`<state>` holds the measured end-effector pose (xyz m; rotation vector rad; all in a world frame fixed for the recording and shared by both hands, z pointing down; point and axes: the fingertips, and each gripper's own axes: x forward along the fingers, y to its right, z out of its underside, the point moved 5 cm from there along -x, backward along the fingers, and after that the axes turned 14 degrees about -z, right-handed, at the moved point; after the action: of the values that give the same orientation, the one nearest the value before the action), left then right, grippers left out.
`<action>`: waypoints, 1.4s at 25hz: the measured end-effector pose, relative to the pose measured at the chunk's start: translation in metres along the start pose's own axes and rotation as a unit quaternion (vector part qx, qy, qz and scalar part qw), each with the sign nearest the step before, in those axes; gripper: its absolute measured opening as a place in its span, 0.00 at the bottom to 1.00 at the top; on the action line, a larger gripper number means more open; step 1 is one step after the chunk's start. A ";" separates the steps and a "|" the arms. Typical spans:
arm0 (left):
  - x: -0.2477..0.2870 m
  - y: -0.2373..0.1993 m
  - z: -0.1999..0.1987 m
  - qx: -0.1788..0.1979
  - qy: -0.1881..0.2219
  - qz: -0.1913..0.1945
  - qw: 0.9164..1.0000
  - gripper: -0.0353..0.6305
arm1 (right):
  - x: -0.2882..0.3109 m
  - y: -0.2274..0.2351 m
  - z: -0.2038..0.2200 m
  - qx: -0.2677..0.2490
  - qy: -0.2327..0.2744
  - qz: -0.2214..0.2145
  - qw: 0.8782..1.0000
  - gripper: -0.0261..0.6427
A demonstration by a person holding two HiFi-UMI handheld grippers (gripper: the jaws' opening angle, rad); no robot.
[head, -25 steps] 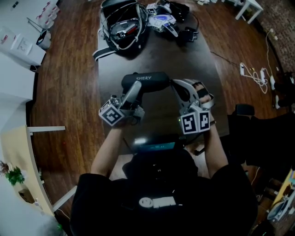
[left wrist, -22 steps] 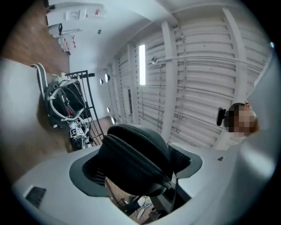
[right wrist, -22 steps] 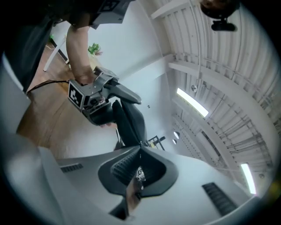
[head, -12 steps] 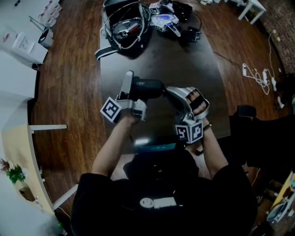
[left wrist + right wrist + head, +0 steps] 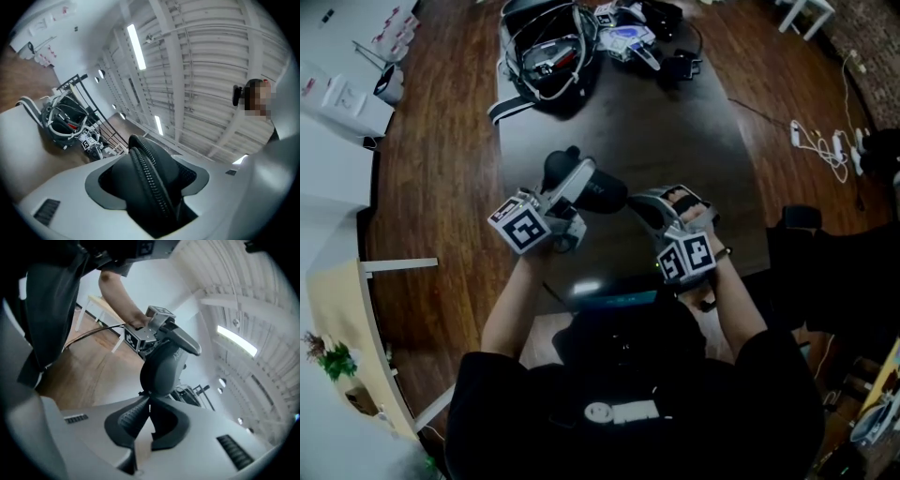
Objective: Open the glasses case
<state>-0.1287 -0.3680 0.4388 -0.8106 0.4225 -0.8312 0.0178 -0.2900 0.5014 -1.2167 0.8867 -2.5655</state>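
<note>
The left gripper point(image 5: 150, 180) had its smooth, pale grey plastic fingers point(image 5: 65, 197) set fairly wide and pressed on either side of the black, rounded hard-shell glasses case point(image 5: 605, 192). They had just been closing, with the case between them. The case's coarse black zip point(image 5: 149, 173) ran up the gap between them along the shell's edge, and the shell looked matte.

The right gripper point(image 5: 150, 398) had its fingers point(image 5: 124, 420), dark ribbed pads set in grey plastic, pinched together right at the near right end of the case. A small dark tab point(image 5: 139, 392) stuck out there; whether they gripped it I could not tell.

The case was held between the two grippers over the middle of the dark, faintly glossy surface point(image 5: 666, 122). A white cube with black square markers point(image 5: 522, 228) sat on the left gripper and another cube point(image 5: 686, 258) on the right.

At the far end of the surface lay a black bag with pale looping straps point(image 5: 546, 56), just beside a clutter of small gadgets and cables point(image 5: 628, 37). Reddish-brown plank floor point(image 5: 431, 169) lay around the surface.
</note>
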 end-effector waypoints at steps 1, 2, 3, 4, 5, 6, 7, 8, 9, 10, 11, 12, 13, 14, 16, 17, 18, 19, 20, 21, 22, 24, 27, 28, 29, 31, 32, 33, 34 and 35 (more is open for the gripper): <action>0.000 0.002 0.002 0.018 -0.010 0.009 1.000 0.48 | 0.001 0.002 0.002 0.029 0.006 -0.017 0.999 0.06; -0.001 0.004 0.003 0.036 -0.018 0.017 0.999 0.48 | 0.001 0.005 0.004 0.056 0.011 -0.027 0.998 0.06; -0.002 0.006 0.004 0.051 -0.024 0.024 0.998 0.47 | 0.000 0.009 0.006 0.080 0.016 -0.031 0.996 0.06; -0.003 0.007 0.004 0.058 -0.026 0.029 0.998 0.47 | -0.002 0.014 0.007 0.102 0.024 -0.034 0.994 0.06; -0.005 0.008 0.002 0.054 -0.023 0.035 0.998 0.46 | -0.004 0.018 0.006 0.120 0.034 -0.036 0.991 0.06; -0.006 0.007 0.000 0.045 -0.018 0.042 0.998 0.46 | -0.007 0.022 0.004 0.136 0.046 -0.035 0.989 0.06; -0.008 0.008 -0.002 0.039 -0.013 0.050 0.998 0.46 | -0.009 0.025 0.005 0.152 0.056 -0.030 0.986 0.06; -0.009 0.008 -0.004 0.038 -0.010 0.058 0.998 0.46 | -0.011 0.028 0.006 0.174 0.067 -0.029 0.982 0.06; -0.011 0.008 -0.005 0.038 -0.008 0.064 0.997 0.46 | -0.012 0.031 0.008 0.205 0.082 -0.035 0.975 0.06; -0.013 0.007 -0.007 0.036 -0.006 0.068 0.997 0.46 | -0.013 0.032 0.007 0.235 0.096 -0.046 0.966 0.06; -0.014 0.005 -0.008 0.029 -0.002 0.070 0.997 0.45 | -0.014 0.033 0.006 0.250 0.104 -0.056 0.961 0.06; -0.015 0.003 -0.010 0.018 0.006 0.070 0.997 0.46 | -0.014 0.034 0.004 0.249 0.104 -0.061 0.961 0.06; -0.016 0.002 -0.012 0.007 0.017 0.069 0.997 0.46 | -0.014 0.034 0.002 0.238 0.096 -0.058 0.965 0.06; -0.017 0.002 -0.016 -0.004 0.032 0.067 0.997 0.46 | -0.013 0.035 0.001 0.224 0.087 -0.049 0.969 0.06; -0.020 0.000 -0.021 -0.026 0.060 0.066 0.996 0.45 | -0.011 0.036 -0.001 0.210 0.076 -0.034 0.974 0.08; -0.021 0.000 -0.022 -0.034 0.070 0.065 0.995 0.46 | -0.010 0.036 -0.001 0.211 0.075 -0.031 0.974 0.09; -0.022 -0.001 -0.022 -0.035 0.075 0.063 0.995 0.46 | -0.009 0.035 -0.001 0.214 0.074 -0.030 0.974 0.10; -0.021 -0.001 -0.021 -0.033 0.075 0.061 0.995 0.46 | -0.008 0.034 0.000 0.217 0.073 -0.030 0.973 0.10; -0.021 -0.002 -0.020 -0.031 0.074 0.058 0.995 0.46 | -0.008 0.033 0.000 0.218 0.071 -0.029 0.973 0.11; -0.021 -0.002 -0.018 -0.028 0.073 0.056 0.995 0.46 | -0.008 0.033 -0.001 0.215 0.069 -0.029 0.974 0.14; -0.021 -0.002 -0.017 -0.023 0.073 0.055 0.996 0.46 | -0.007 0.033 -0.004 0.209 0.067 -0.028 0.975 0.15; -0.022 -0.001 -0.015 -0.008 0.071 0.052 0.996 0.46 | -0.004 0.034 -0.006 0.198 0.056 -0.023 0.978 0.16; -0.019 0.007 -0.011 0.018 0.064 0.054 0.996 0.47 | 0.001 0.034 -0.007 0.194 0.042 -0.014 0.980 0.16; -0.018 0.009 -0.009 0.029 0.063 0.057 0.996 0.49 | 0.002 0.034 -0.007 0.191 0.037 -0.011 0.981 0.16; -0.017 0.012 -0.008 0.040 0.062 0.060 0.995 0.51 | 0.003 0.034 -0.006 0.184 0.028 -0.008 0.982 0.13; -0.016 0.014 -0.006 0.053 0.060 0.063 0.995 0.56 | 0.005 0.032 -0.004 0.156 -0.001 0.004 0.988 0.10; -0.016 0.014 -0.005 0.052 0.059 0.062 0.995 0.58 | 0.006 0.032 -0.003 0.135 -0.016 0.015 0.991 0.10; -0.016 0.014 -0.004 0.047 0.059 0.059 0.995 0.59 | 0.006 0.032 -0.003 0.111 -0.032 0.028 0.993 0.09; -0.016 0.013 -0.004 0.042 0.061 0.053 0.996 0.59 | 0.006 0.031 -0.003 0.088 -0.045 0.043 0.994 0.09; -0.016 0.012 -0.005 0.037 0.066 0.045 0.996 0.59 | 0.006 0.031 -0.005 0.069 -0.055 0.055 0.995 0.09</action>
<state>-0.1357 -0.3525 0.4265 -0.6658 0.5389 -0.8133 0.0075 -0.3149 0.4851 -1.2211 0.7184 -2.4037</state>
